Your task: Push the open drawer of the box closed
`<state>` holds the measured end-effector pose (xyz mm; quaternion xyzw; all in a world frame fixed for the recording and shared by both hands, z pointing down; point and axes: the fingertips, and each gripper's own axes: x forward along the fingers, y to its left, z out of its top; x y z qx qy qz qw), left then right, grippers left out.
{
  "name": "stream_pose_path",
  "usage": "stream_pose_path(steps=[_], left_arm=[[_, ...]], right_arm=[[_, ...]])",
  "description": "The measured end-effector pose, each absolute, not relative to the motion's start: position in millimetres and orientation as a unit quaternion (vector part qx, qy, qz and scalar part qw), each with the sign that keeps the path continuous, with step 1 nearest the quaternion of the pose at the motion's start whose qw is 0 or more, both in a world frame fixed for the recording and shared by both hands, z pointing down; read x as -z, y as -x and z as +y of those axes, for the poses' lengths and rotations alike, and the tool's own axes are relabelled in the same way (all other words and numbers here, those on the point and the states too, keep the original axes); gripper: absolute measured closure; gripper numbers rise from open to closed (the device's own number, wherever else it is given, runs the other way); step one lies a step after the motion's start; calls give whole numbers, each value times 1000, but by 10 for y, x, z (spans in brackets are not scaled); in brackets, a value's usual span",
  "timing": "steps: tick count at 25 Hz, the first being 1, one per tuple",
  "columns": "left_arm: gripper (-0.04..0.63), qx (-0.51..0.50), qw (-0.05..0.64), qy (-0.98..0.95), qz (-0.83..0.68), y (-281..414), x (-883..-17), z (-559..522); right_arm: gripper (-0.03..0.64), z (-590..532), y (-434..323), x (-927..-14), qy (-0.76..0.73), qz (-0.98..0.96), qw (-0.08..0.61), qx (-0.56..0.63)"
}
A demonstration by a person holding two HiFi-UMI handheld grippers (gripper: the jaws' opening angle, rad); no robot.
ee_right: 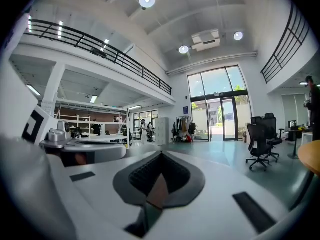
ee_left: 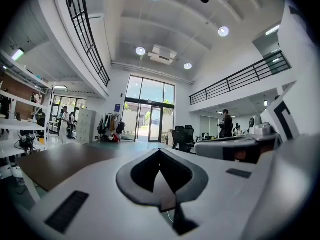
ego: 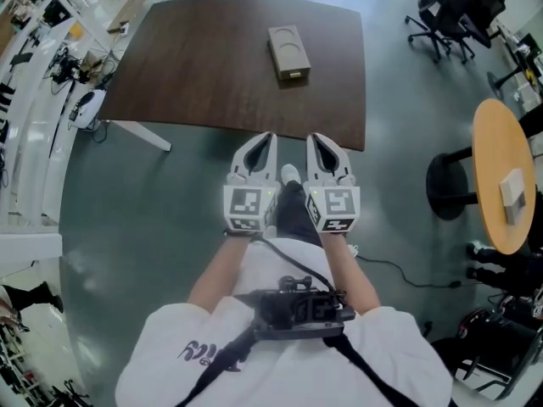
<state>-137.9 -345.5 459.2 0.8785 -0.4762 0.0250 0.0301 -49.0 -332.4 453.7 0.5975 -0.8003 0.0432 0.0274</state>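
Observation:
A tan oblong box [ego: 287, 47] lies on the dark brown table [ego: 195, 66], right of its middle. Its drawer [ego: 295, 75] sticks out a little at the near end. My left gripper [ego: 271, 137] and right gripper [ego: 311, 137] hover side by side at the table's near edge, short of the box, both pointing level. Both are shut, with nothing between the jaws. In the left gripper view the left gripper [ee_left: 160, 151] has its tips together, and the table [ee_left: 60, 160] lies to the left. In the right gripper view the right gripper [ee_right: 161, 154] is likewise shut. Neither gripper view shows the box.
A round wooden table [ego: 496, 142] with a small white object [ego: 513, 192] stands at the right. Black office chairs [ego: 445, 15] are at the back right. White shelving [ego: 34, 100] with cables lines the left. A table leg [ego: 140, 133] slants out at the left front.

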Motion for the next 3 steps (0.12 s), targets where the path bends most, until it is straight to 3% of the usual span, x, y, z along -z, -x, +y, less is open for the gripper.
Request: stream_pose_path(steps=[3], left_arm=[[586, -28, 34, -875, -482, 1434, -4668, -3481]], right_arm=[[612, -3320, 541, -4604, -593, -803, 35, -41]])
